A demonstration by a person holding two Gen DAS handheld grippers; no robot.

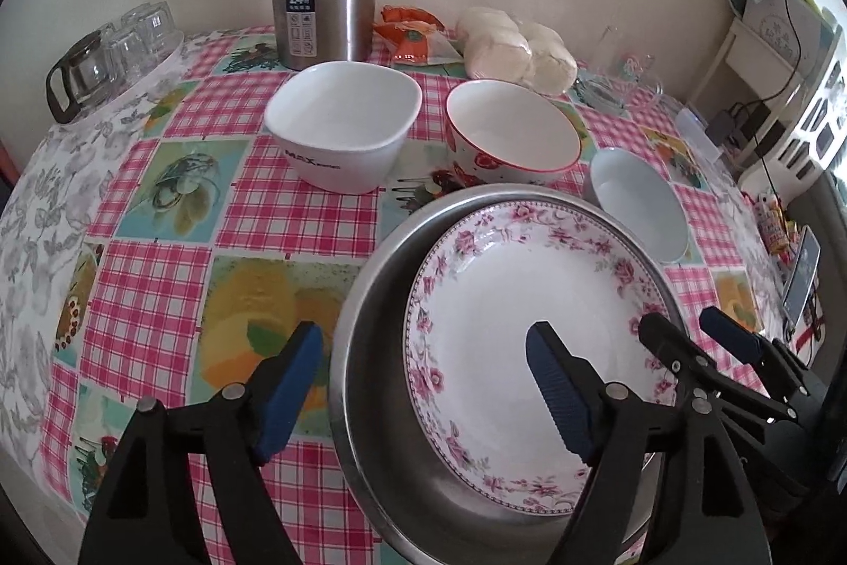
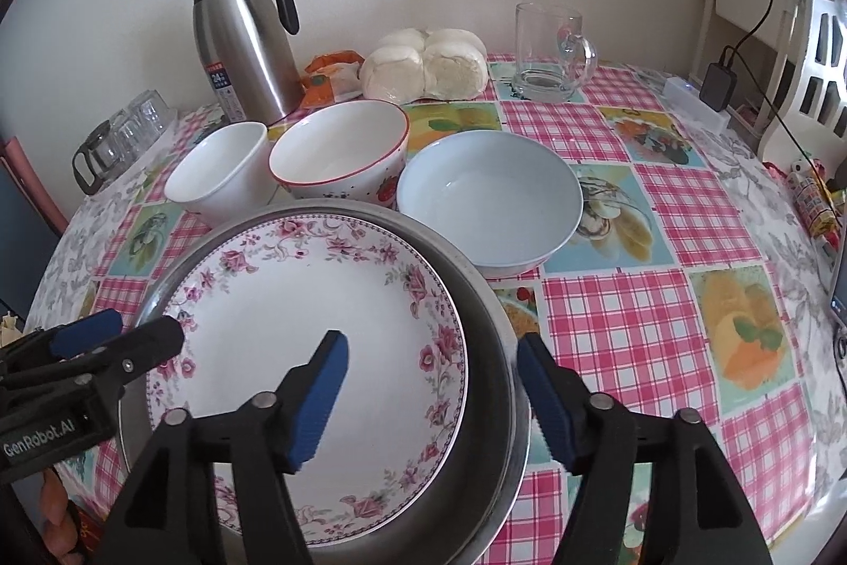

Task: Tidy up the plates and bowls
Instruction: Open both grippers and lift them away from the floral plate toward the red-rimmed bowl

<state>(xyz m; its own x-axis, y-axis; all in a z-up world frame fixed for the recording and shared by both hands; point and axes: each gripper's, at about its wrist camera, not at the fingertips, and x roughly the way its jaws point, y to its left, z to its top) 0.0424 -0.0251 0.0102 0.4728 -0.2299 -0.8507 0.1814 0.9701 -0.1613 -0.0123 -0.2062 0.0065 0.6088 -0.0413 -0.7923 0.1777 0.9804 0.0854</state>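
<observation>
Cream wall behind checked tablecloth [image 1: 159,279]; left gripper [image 1: 423,385] and right gripper [image 2: 431,393] both spread.

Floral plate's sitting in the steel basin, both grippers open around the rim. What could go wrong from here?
1. The floral plate lies tilted inside the steel basin, off to one side; nudging the basin could make it slide or clatter.
2. Each gripper, left and right, straddles the basin wall; lifting away carelessly could catch the rim.
3. The red-rimmed bowl and pale blue bowl crowd the basin's far side, so bumping is likely.
</observation>
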